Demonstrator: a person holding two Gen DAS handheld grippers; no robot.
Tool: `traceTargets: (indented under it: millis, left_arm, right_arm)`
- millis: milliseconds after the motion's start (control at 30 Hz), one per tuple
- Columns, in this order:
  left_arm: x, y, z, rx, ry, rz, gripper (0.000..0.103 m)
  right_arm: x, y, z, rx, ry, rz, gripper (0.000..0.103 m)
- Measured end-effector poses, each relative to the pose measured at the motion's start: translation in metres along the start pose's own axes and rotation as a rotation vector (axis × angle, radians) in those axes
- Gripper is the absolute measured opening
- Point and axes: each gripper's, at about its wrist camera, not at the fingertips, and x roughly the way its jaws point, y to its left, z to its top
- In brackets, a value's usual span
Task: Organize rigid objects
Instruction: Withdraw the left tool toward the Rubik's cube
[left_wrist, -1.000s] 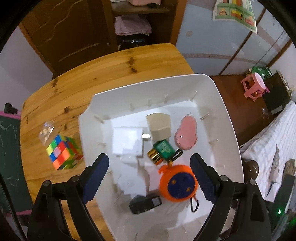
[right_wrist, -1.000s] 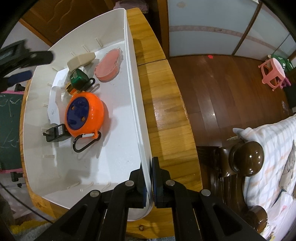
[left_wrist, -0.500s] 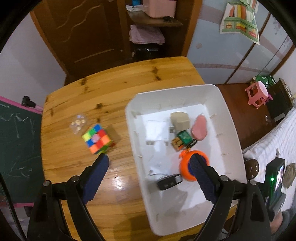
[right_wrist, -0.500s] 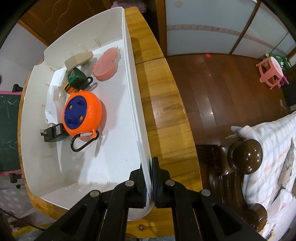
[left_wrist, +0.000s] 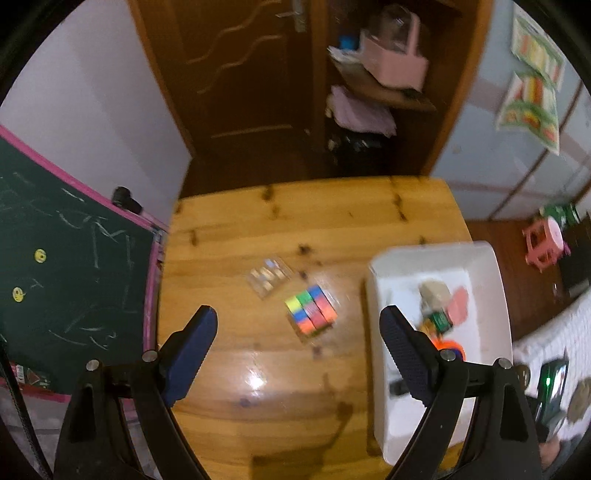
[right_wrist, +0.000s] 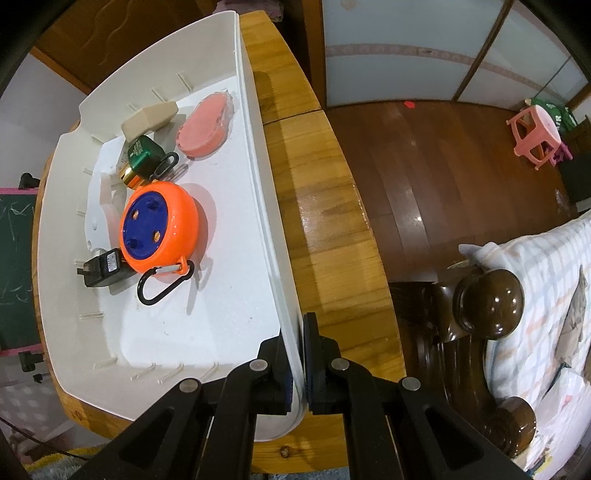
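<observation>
A white bin (right_wrist: 266, 206) sits on the wooden table (left_wrist: 258, 369), and my right gripper (right_wrist: 297, 354) is shut on its right wall near the front corner. Inside lie an orange and blue reel (right_wrist: 159, 225) with a black carabiner, a black adapter (right_wrist: 101, 273), a green box (right_wrist: 144, 151), a beige block (right_wrist: 149, 118) and a pink case (right_wrist: 205, 127). My left gripper (left_wrist: 299, 332) hangs open and empty above the table. A multicoloured puzzle cube (left_wrist: 311, 309) lies just beyond its fingertips, left of the bin (left_wrist: 495, 295). A clear packet (left_wrist: 269, 276) lies behind the cube.
A green chalkboard (left_wrist: 62, 266) stands left of the table. Behind the table are a dark door and shelves with a pink basket (left_wrist: 393, 61). Right of the table lie bare floor, a pink stool (right_wrist: 535, 133) and a bed with a dark wooden post (right_wrist: 487, 299).
My left gripper has risen and swung left, from over the bin to over the table near the cube, still open. The right gripper has kept its hold on the bin wall.
</observation>
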Motion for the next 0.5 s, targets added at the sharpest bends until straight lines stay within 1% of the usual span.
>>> traceTargets:
  millis: [67, 167, 333, 500]
  left_arm:
    - [0.006, 0.008, 0.008, -0.015, 0.006, 0.004, 0.092]
    - [0.026, 0.014, 0.014, -0.04, 0.042, -0.007, 0.095]
    - [0.078, 0.016, 0.013, -0.108, 0.144, -0.037, 0.095]
    - [0.117, 0.014, 0.012, -0.166, 0.209, -0.067, 0.095]
  right_arm:
    - [0.0, 0.0, 0.0, 0.005, 0.001, -0.004, 0.005]
    - [0.0, 0.0, 0.0, 0.015, 0.002, -0.006, 0.005]
    - [-0.001, 0.0, 0.0, 0.03, 0.005, -0.01, 0.006]
    - [0.0, 0.0, 0.0, 0.047, 0.011, -0.012, 0.006]
